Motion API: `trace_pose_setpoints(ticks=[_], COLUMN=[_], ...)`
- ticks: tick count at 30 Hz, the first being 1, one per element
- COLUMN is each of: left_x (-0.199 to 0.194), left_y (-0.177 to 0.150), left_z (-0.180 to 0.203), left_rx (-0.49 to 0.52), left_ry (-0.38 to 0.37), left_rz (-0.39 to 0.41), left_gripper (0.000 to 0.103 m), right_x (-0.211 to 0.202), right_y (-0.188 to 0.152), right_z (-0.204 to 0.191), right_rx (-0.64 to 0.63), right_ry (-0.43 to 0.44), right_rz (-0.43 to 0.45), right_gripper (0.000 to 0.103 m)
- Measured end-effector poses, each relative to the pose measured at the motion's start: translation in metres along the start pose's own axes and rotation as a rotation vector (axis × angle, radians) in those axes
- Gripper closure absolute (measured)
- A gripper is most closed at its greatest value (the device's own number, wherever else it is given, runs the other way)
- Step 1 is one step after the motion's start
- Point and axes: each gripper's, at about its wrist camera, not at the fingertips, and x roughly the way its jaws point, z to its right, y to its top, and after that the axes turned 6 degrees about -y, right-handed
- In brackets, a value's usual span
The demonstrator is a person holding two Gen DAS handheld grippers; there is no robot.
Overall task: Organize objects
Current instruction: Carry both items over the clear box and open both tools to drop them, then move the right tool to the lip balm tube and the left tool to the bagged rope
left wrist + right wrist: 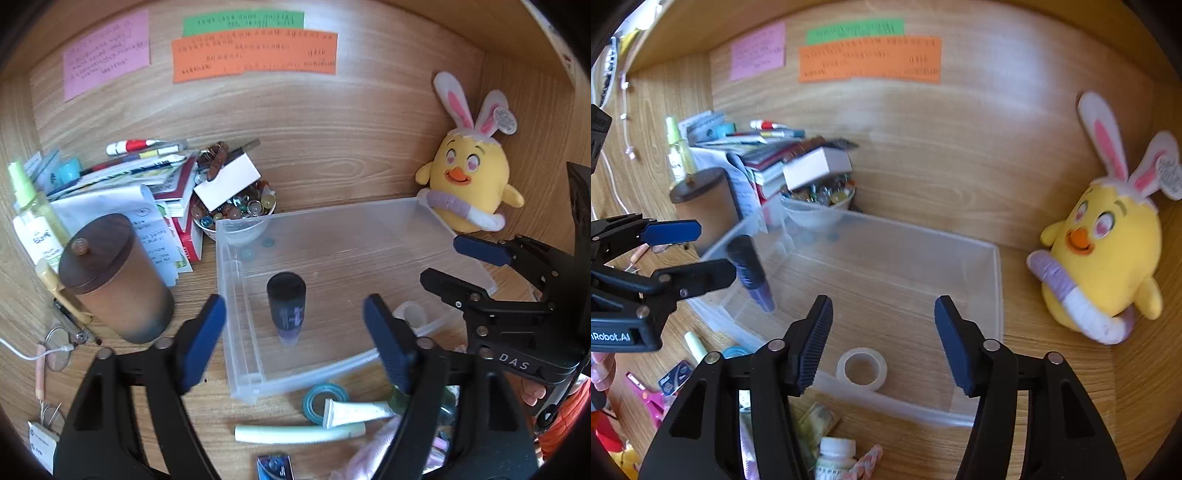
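Your clear bin (332,229) on the bench (332,147) holds only a dark bottle (286,306) and a tape roll (861,368), both grippers' jaws apart and empty, while tubes (299,432), tape ring (325,400) and clutter wait outside.

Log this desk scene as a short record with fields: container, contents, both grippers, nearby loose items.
container: clear plastic bin on the wooden desk
contents: dark purple-tipped bottle, roll of clear tape
left gripper: open, empty, bottle ahead of it
right gripper: open, empty, above the tape roll
nearby: yellow plush chick with rabbit ears, brown lidded canister, teal tape ring
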Motion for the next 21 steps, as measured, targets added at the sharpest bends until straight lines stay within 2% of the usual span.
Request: trace_pose_setpoints(ticks=[3, 7, 16, 21], left_x=[-0.014, -0.027, -0.029, -0.029], left_y=[-0.006, -0.018, -0.055, -0.082], left_z=[-0.001, 0.001, 0.012, 0.022], left_rx=[-0.012, -0.019, -0.02, -0.036], left_ry=[0.005, 0.002, -0.04, -0.066], left_rz=[0.03, 0.038, -0.031, -0.089], left_gripper=[0.009, 0.007, 0.006, 0.003], right_x=[-0.017, -0.035, -0.059, -0.065], right_y=[-0.005, -0.019, -0.063, -0.09], right_z=[0.001, 0.007, 0.016, 0.015], right_rx=[0.016, 0.046, 0.08, 0.09], right_ry=[-0.002, 0.013, 0.004, -0.016], right_rz=[0.021, 0.018, -0.032, -0.07], right_gripper=[0.048, 0.047, 0.046, 0.041])
